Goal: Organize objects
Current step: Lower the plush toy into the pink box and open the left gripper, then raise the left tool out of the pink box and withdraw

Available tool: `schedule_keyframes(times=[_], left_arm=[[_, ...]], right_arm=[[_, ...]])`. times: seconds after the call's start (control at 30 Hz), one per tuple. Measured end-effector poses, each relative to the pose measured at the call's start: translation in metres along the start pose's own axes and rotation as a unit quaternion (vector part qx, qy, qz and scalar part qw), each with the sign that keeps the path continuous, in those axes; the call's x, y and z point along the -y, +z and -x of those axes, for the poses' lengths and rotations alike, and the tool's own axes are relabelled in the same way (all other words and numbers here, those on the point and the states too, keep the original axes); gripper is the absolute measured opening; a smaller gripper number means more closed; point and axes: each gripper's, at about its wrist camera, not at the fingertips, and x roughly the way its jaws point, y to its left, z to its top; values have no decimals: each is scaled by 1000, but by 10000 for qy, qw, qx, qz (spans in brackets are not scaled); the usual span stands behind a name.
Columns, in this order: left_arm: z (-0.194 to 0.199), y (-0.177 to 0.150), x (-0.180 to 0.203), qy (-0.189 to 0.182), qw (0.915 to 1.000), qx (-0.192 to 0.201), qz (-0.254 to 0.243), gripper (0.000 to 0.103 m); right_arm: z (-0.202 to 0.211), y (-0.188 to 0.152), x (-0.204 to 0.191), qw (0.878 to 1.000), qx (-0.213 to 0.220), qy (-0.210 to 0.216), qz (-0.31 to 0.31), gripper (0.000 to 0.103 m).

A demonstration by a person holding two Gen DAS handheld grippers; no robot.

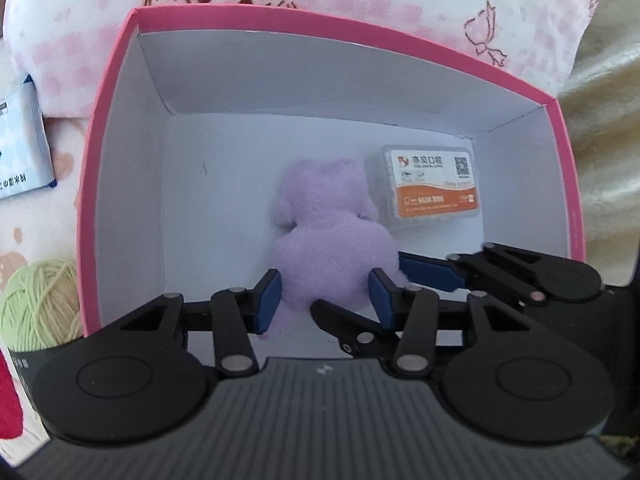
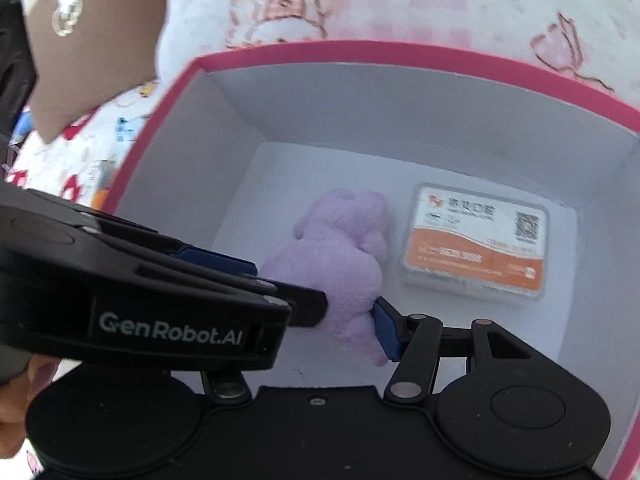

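Observation:
A purple plush toy [image 1: 320,240] lies on the white floor of a pink box [image 1: 120,120], beside a clear plastic case with an orange and white label [image 1: 430,186]. My left gripper [image 1: 325,300] has a blue pad pressed on each side of the toy's lower body. In the right wrist view the same toy [image 2: 340,264] sits between my right gripper's [image 2: 320,320] fingers. Its right pad [image 2: 386,332] presses the toy. Its left finger is hidden behind the left gripper's fingers [image 2: 256,268]. The case [image 2: 476,244] lies to the right inside the box [image 2: 360,48].
A green yarn ball [image 1: 36,304] and a blue and white packet [image 1: 20,148] lie left of the box on a pink patterned blanket [image 1: 360,0]. A brown flat piece [image 2: 92,40] stands at the upper left. The box walls stand close around both grippers.

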Motion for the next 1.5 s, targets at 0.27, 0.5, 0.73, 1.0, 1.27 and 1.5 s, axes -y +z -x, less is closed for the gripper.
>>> schedule_keyframes(times=[0.27, 0.5, 0.73, 1.0, 1.27, 1.5], left_arm=[[-1, -3, -2, 39, 10000, 69, -28, 45], [25, -15, 8, 39, 9990, 177, -404, 44], [57, -30, 7, -110, 9970, 333, -696, 44], [88, -45, 1, -139, 9948, 431, -912, 44], [133, -63, -3, -37, 9897, 633, -1280, 44], [180, -75, -4, 133, 9862, 669, -1510, 44]], right_arm=[[7, 1, -11, 9996, 133, -194, 161, 62], [39, -17, -31, 9980, 397, -365, 316, 62], [68, -31, -55, 9949, 607, -620, 512, 62], [86, -39, -76, 9926, 549, -895, 603, 62], [112, -51, -98, 9884, 660, -1135, 767, 62], [134, -63, -116, 9868, 839, -1155, 761, 64]])
